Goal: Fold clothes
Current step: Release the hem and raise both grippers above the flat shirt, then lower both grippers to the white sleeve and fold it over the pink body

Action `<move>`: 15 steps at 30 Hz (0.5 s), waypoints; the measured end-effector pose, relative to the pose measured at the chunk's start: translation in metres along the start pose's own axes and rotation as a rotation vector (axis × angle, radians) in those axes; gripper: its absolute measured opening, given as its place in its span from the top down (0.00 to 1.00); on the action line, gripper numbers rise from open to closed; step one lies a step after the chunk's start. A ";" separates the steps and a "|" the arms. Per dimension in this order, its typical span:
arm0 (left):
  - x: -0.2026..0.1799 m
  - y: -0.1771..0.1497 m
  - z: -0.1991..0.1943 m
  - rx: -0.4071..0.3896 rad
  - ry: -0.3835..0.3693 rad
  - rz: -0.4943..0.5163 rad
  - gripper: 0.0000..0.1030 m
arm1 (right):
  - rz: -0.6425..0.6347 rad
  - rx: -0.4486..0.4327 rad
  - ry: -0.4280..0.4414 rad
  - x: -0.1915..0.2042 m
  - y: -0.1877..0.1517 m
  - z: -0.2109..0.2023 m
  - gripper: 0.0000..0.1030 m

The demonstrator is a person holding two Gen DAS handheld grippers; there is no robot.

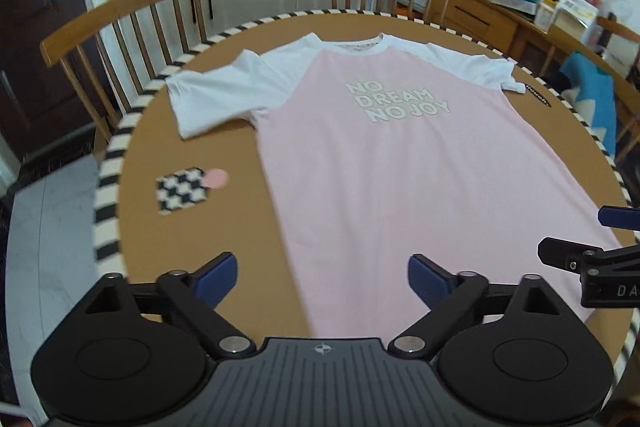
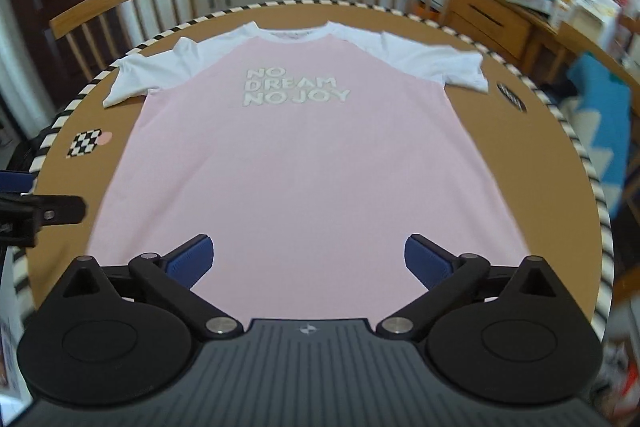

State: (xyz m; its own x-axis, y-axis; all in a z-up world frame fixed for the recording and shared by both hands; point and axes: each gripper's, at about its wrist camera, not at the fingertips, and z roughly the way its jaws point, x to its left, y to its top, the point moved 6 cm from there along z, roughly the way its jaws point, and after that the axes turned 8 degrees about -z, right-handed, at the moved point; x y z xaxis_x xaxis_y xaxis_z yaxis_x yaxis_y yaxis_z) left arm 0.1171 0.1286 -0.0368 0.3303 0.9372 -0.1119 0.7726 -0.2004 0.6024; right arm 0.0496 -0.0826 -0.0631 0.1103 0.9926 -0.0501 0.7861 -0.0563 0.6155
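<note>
A pink T-shirt with white sleeves and white collar (image 1: pixel 400 167) lies spread flat, front up, on the round brown bench with a black-and-white striped rim (image 1: pixel 208 227), its printed words facing the cameras and its collar toward the far wooden chairs (image 1: pixel 120 27). The left hand-held gripper (image 1: pixel 322 279) hangs released above the shirt's near left hem, nothing between its blue pads. The right hand-held gripper (image 2: pixel 308 259) is likewise released over the near hem. A checkered marker (image 1: pixel 182 189) sits left of the shirt.
</note>
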 end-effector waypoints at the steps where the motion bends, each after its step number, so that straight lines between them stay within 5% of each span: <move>1: 0.009 0.001 -0.003 0.001 -0.004 0.005 0.06 | 0.036 0.001 -0.002 0.007 -0.001 -0.003 0.01; 7: 0.041 0.015 0.005 0.005 -0.077 0.068 0.03 | 0.156 -0.003 -0.033 0.041 -0.001 -0.007 0.01; 15: 0.067 0.062 0.066 0.036 -0.121 0.233 0.02 | 0.180 -0.131 -0.167 0.069 0.038 0.036 0.01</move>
State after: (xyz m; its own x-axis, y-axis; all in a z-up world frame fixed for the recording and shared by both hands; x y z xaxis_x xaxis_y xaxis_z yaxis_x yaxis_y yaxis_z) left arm 0.2229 0.1598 -0.0594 0.5619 0.8244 -0.0682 0.6862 -0.4185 0.5949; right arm 0.1090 -0.0200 -0.0714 0.3479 0.9361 -0.0528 0.6604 -0.2047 0.7225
